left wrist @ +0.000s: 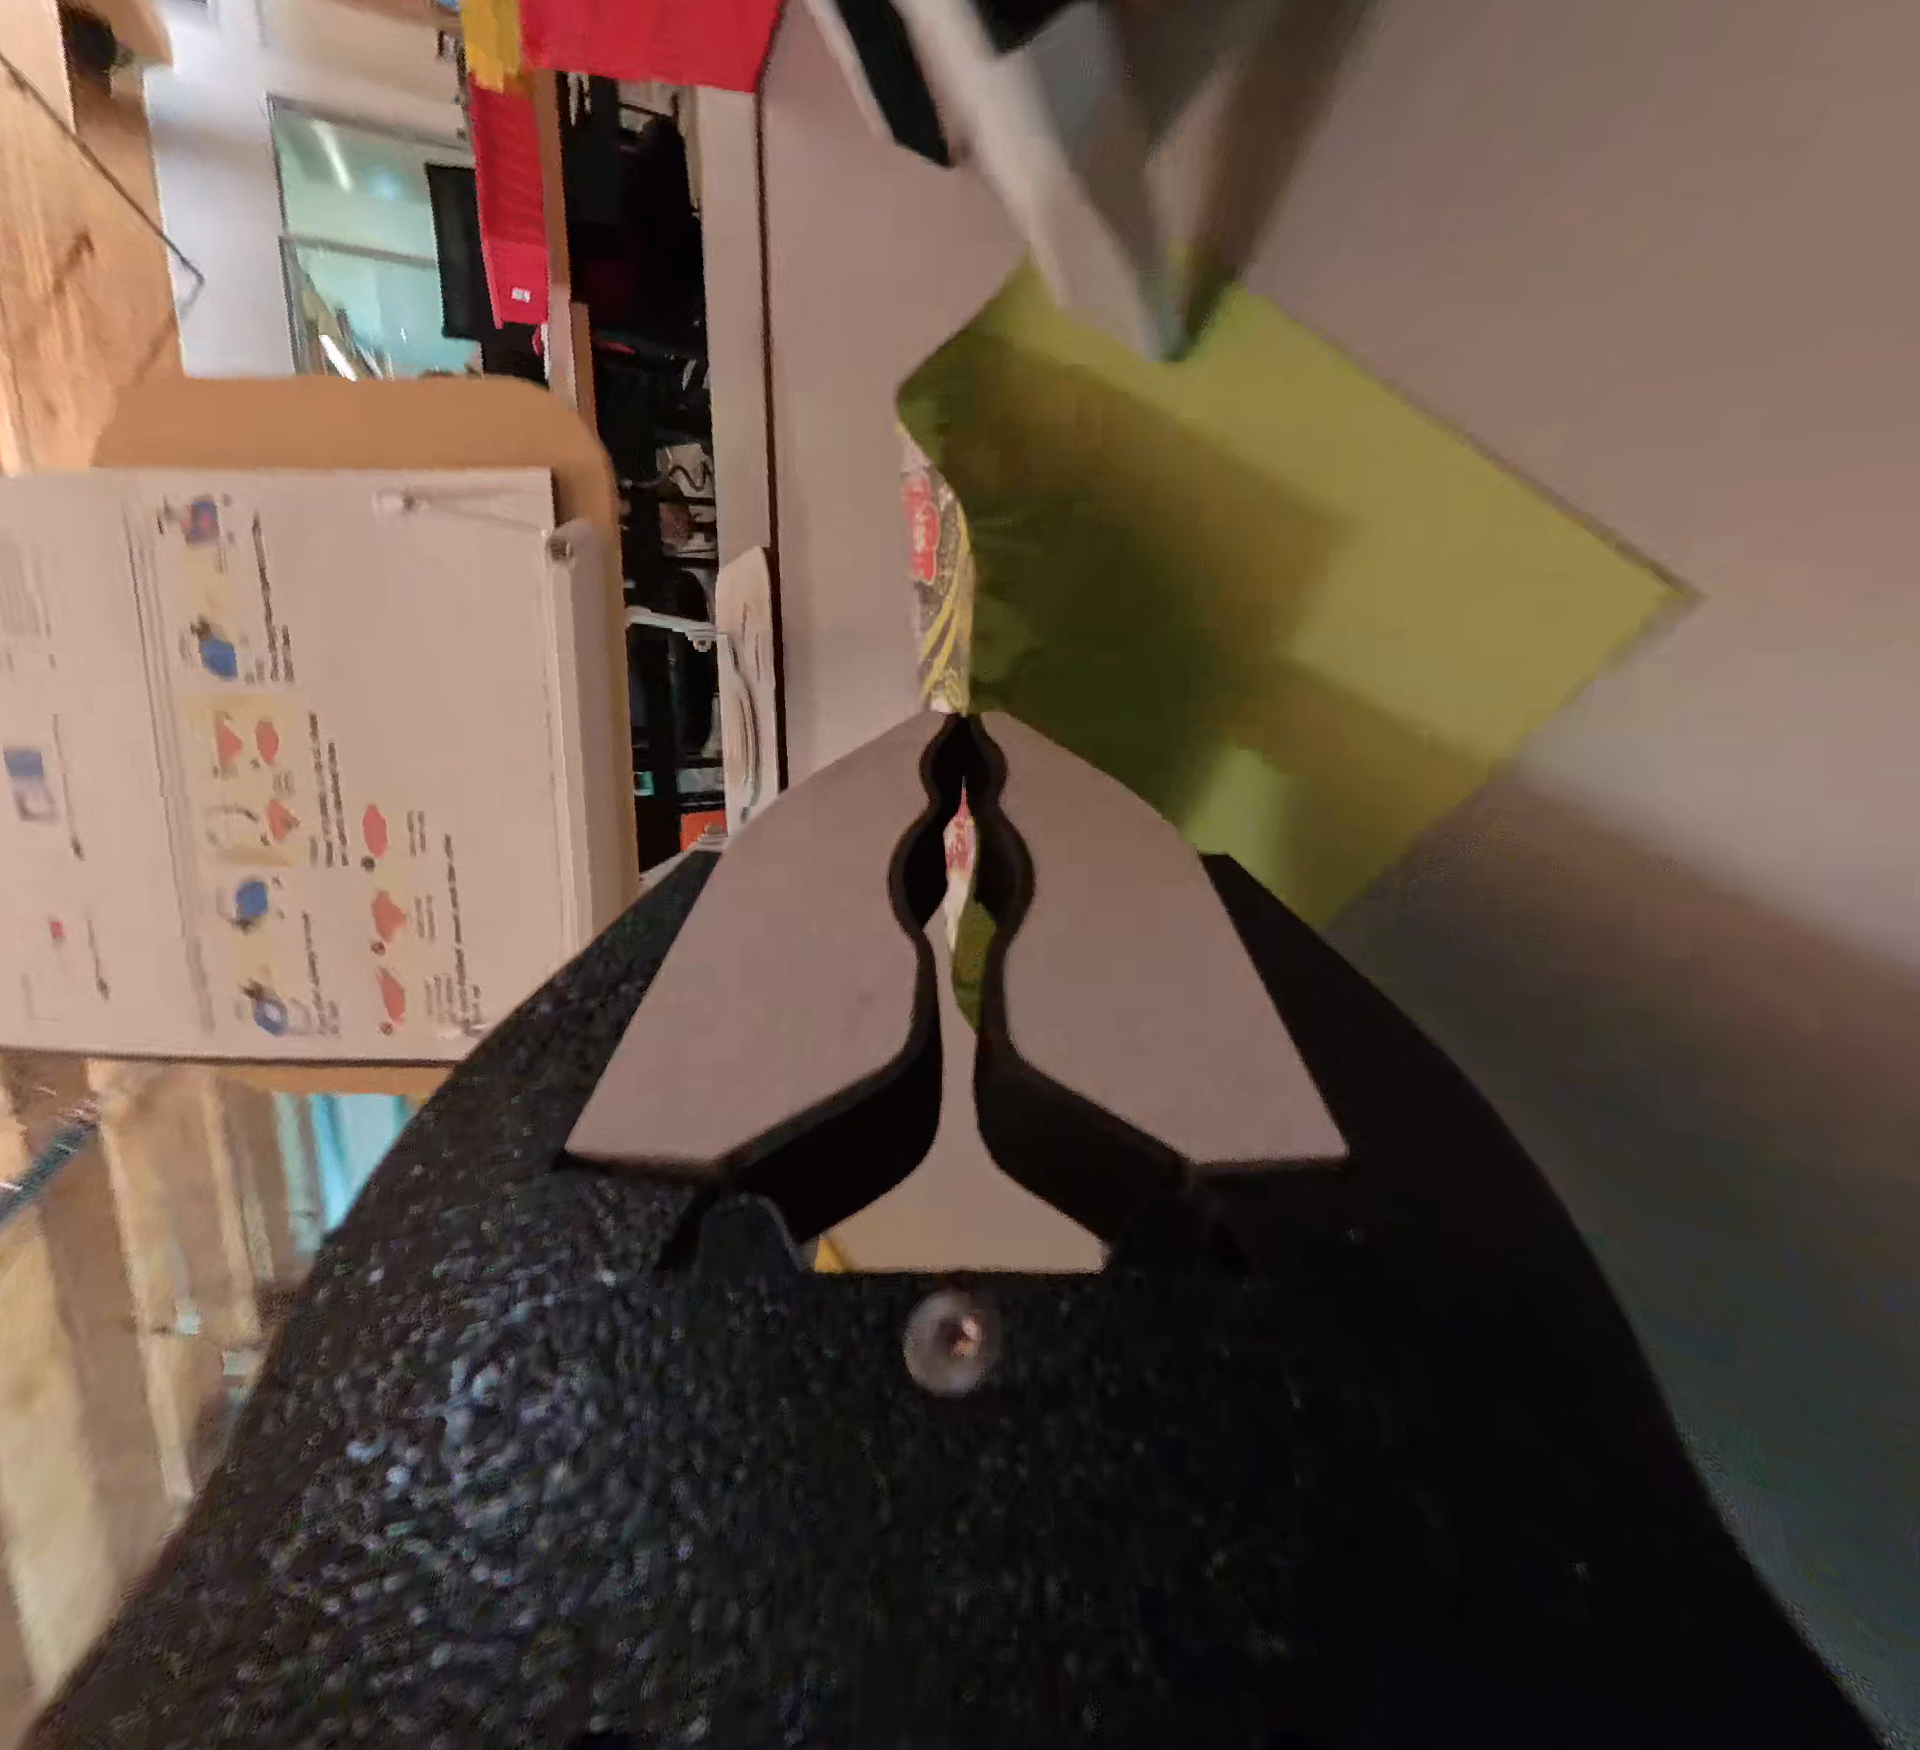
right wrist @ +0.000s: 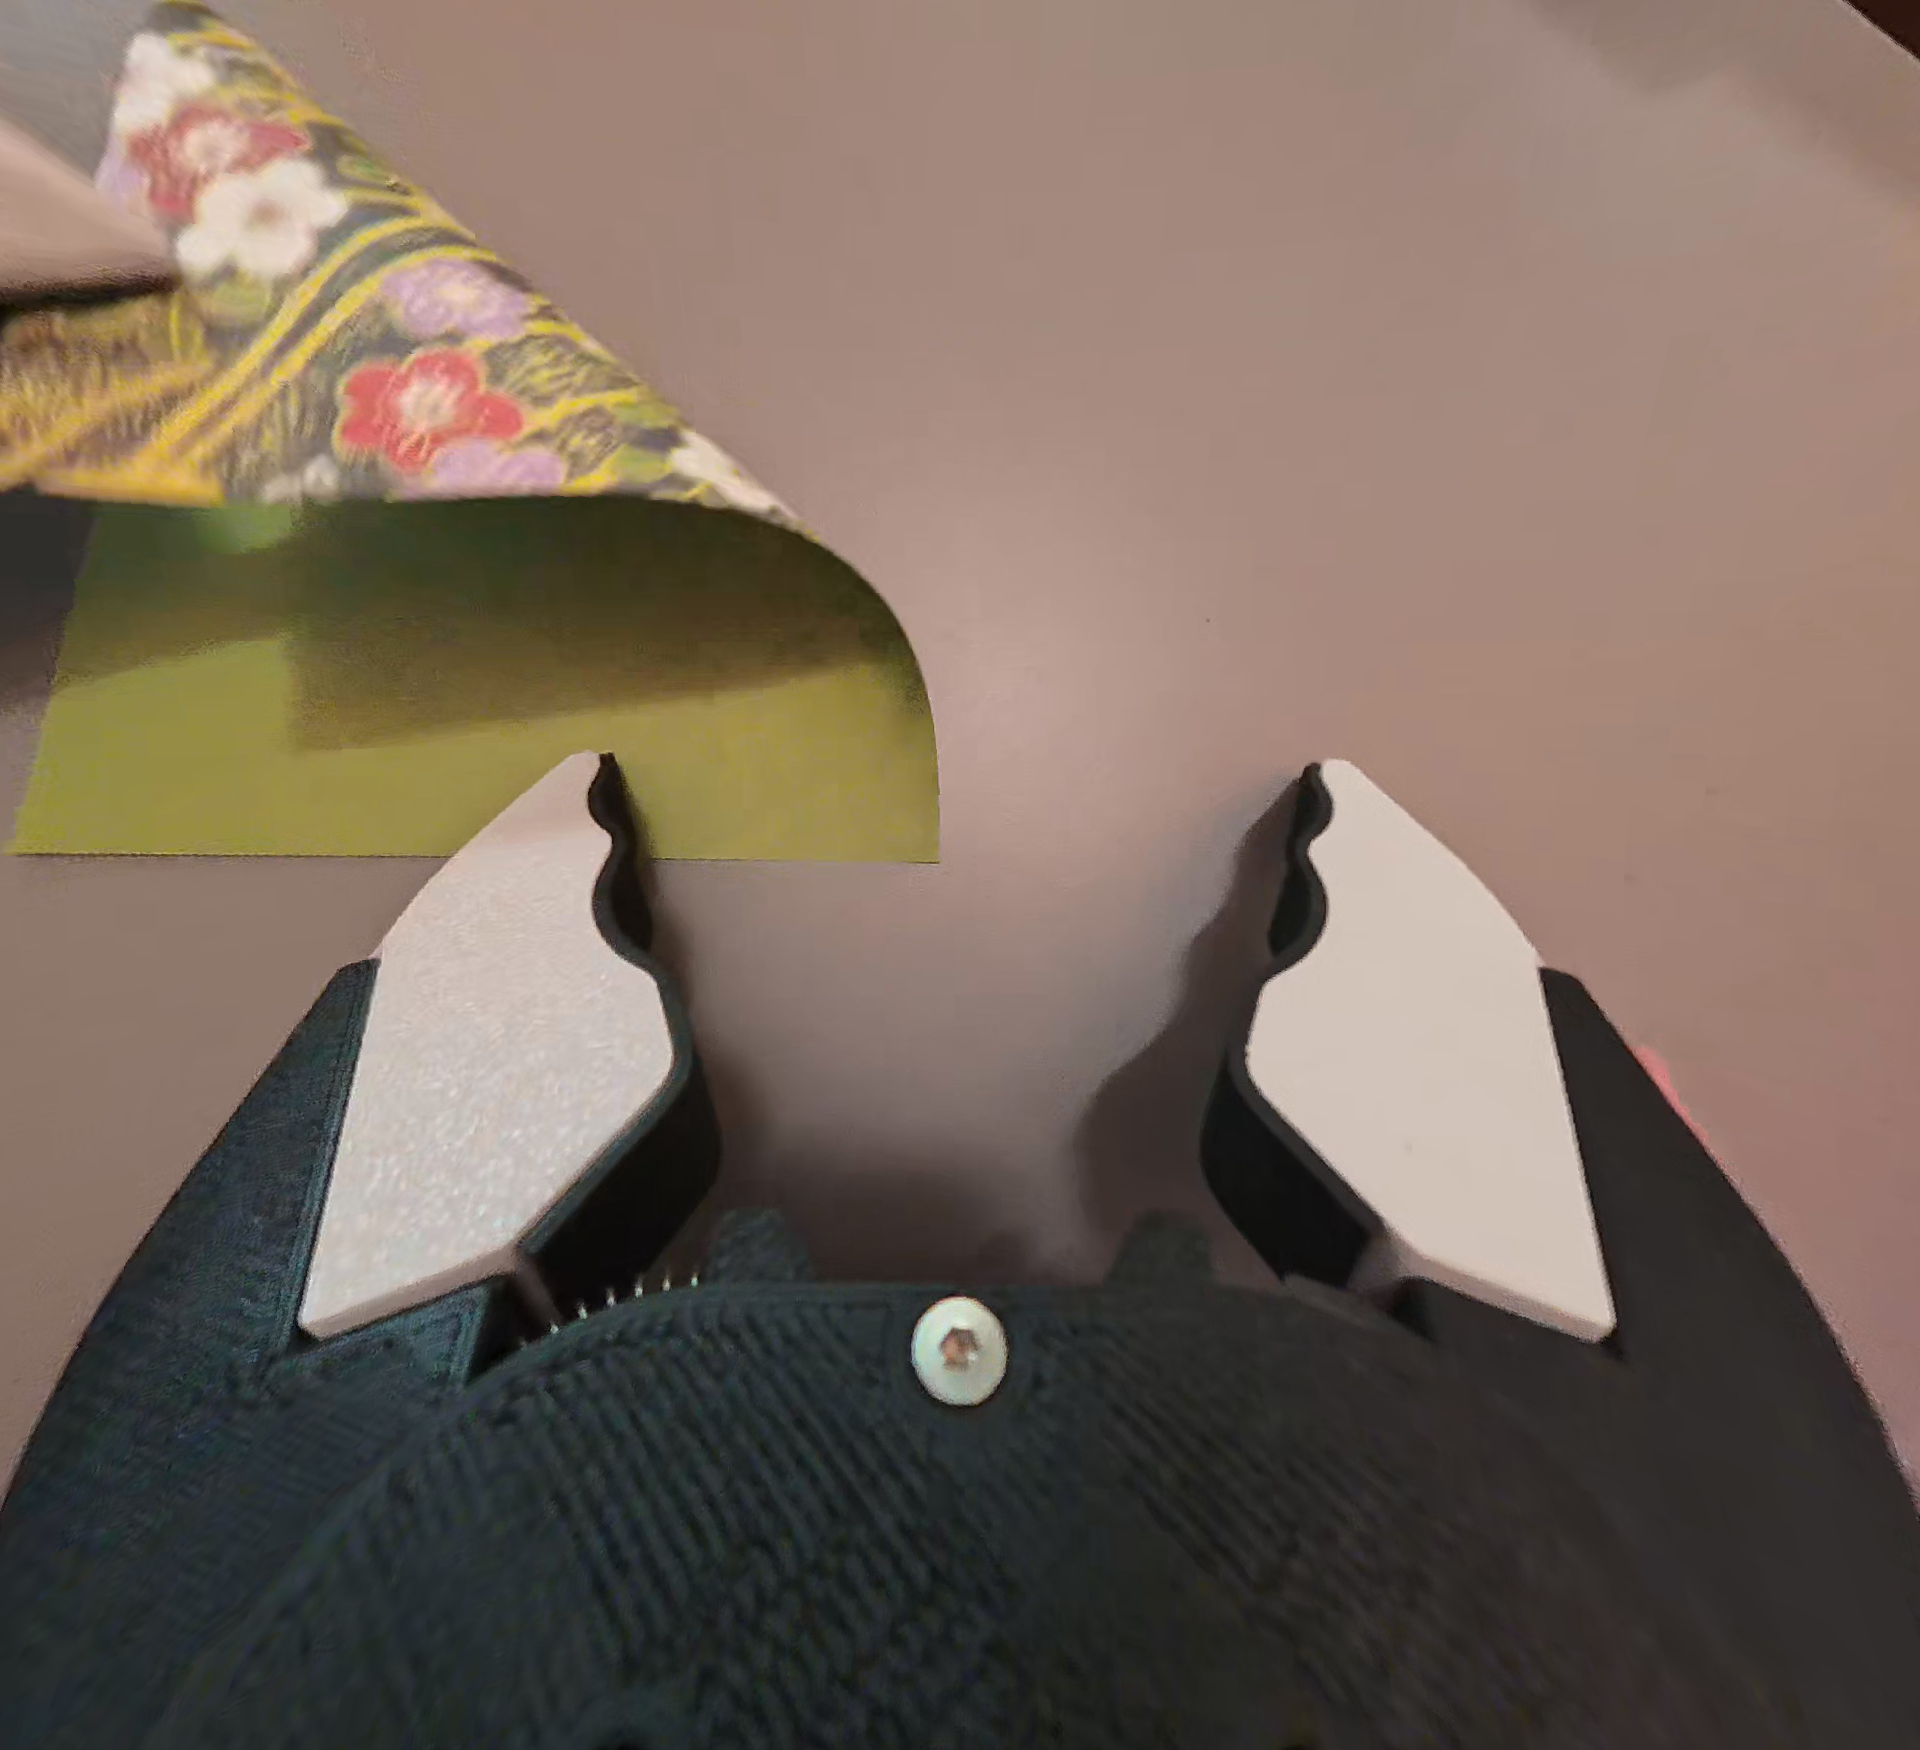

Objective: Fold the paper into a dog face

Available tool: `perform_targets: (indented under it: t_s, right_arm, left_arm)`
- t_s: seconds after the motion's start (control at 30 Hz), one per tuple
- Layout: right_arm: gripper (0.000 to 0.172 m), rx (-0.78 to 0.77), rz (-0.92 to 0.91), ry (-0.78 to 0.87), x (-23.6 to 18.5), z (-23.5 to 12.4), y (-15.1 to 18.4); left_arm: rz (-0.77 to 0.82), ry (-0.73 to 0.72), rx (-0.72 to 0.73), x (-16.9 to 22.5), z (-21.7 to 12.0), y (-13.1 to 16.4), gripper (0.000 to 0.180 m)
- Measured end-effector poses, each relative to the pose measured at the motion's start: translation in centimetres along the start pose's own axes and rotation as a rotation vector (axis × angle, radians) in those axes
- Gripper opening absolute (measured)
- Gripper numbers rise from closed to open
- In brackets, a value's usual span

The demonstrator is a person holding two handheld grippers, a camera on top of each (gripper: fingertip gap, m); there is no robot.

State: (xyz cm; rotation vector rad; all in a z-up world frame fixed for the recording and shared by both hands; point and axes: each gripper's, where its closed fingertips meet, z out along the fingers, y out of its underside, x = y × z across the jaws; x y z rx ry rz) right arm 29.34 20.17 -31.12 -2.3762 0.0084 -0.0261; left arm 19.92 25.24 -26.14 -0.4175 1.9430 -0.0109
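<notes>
Grey table (right wrist: 1247, 350), paper (right wrist: 499, 713) corner pinched in left gripper (left wrist: 964, 734)

The paper (right wrist: 499, 765) lies on the table (right wrist: 1247, 350), its far-left corner lifted and curled over the rest (pinched in the left tongs (left wrist: 961, 734)). The right tongs (right wrist: 956, 775) hover spread at its near right corner.

Your left gripper (left wrist: 961, 734) sits low at centre frame, pads pinched together on the paper (left wrist: 1299, 578) — your right gripper (right wrist: 956, 770) gapes wide.
</notes>
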Motion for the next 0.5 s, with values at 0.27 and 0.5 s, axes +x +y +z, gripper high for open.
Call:
perform_targets:
  t_s: [0.27,0.5]
  right_arm:
    - [0.100,0.027,-0.049,-0.011,-0.9,-0.2,-0.4]
    - [0.099,0.022,-0.039,-0.025,-1.0,-0.2,-0.3]
  left_arm:
    - [0.219,0.047,-0.024,4.2,-1.3,-0.6,0.000]
    - [0.273,0.072,-0.030,5.2,-1.9,-0.8,0.000]
